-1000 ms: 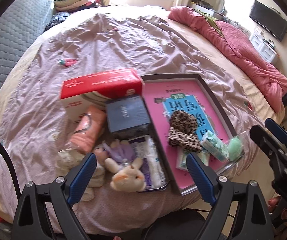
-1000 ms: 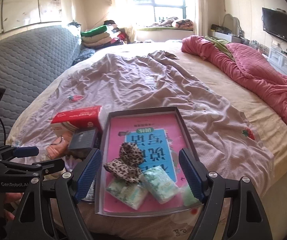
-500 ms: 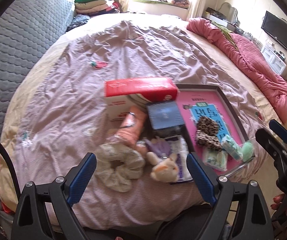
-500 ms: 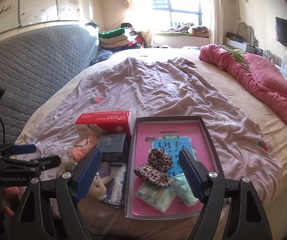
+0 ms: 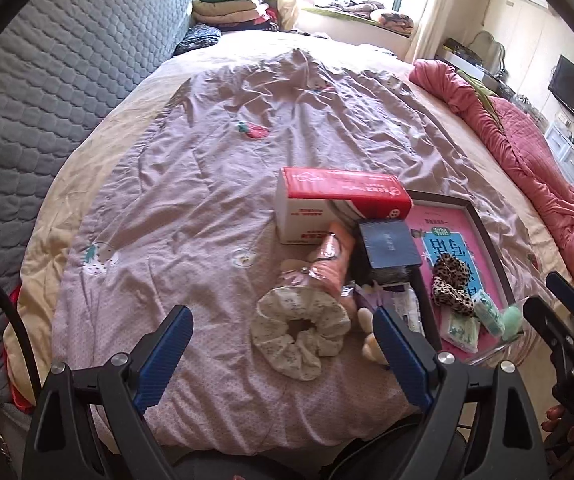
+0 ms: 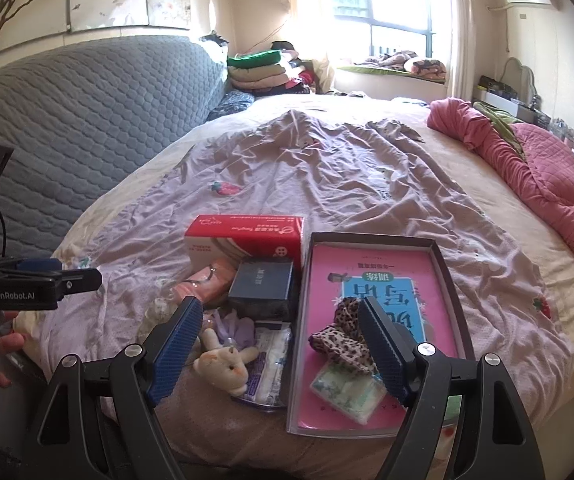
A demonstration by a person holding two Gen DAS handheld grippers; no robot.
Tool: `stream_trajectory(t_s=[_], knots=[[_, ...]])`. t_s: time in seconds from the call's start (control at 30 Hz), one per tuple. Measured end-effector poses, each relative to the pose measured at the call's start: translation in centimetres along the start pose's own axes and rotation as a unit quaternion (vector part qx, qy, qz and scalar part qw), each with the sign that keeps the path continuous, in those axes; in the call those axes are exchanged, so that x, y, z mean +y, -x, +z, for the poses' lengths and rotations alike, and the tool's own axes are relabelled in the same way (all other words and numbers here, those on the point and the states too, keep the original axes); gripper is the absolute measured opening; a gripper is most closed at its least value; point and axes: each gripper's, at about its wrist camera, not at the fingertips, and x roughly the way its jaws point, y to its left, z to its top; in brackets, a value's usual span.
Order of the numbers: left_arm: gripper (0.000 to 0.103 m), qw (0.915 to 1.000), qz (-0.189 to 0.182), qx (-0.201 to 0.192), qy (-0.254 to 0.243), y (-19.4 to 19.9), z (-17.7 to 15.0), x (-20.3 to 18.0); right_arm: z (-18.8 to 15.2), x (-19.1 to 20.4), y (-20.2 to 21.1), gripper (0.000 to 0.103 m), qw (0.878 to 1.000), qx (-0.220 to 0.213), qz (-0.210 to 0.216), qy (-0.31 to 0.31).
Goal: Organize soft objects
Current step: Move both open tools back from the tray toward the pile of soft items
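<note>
The left gripper (image 5: 283, 344), its blue-padded jaws spread wide and gripping nothing, is hovering over the near edge of the bed (image 5: 207, 208) covered in a wrinkled mauve sheet. Between its fingers, a cream floral fabric scrunchie (image 5: 299, 328) is lying flat on the sheet, touching neither pad. Just behind the scrunchie, a peach-pink rolled cloth in clear wrap (image 5: 333, 268) is leaning toward a red-and-white tissue box (image 5: 339, 204), and a dark navy square box (image 5: 389, 246) is sitting beside it.

The right gripper (image 6: 279, 344) is also hanging fully open and empty, above the clutter at the bed's near edge. A small cream plush bunny (image 6: 225, 364) is lying beside a lilac fabric piece (image 6: 239, 326) and a clear packet of white pads (image 6: 271, 356), just left of a shallow dark-rimmed tray (image 6: 445, 280) lined with a pink printed book. Inside the tray, a leopard-print scrunchie (image 6: 341, 332) is resting near the front, touching a pale green floral tissue packet (image 6: 347, 392) below it. In the left wrist view, a mint-green round sponge (image 5: 511, 320) is sitting at the tray's near right corner.
</note>
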Motion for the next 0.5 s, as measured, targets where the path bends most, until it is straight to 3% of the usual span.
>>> stream_trajectory(t_s=[0.5], knots=[[0.094, 0.9991, -0.009, 0.04, 0.013, -3.4, -2.6, 1.6, -1.8, 2.7, -2.7, 0.081, 0.999, 0.033, 0.022, 0.033]])
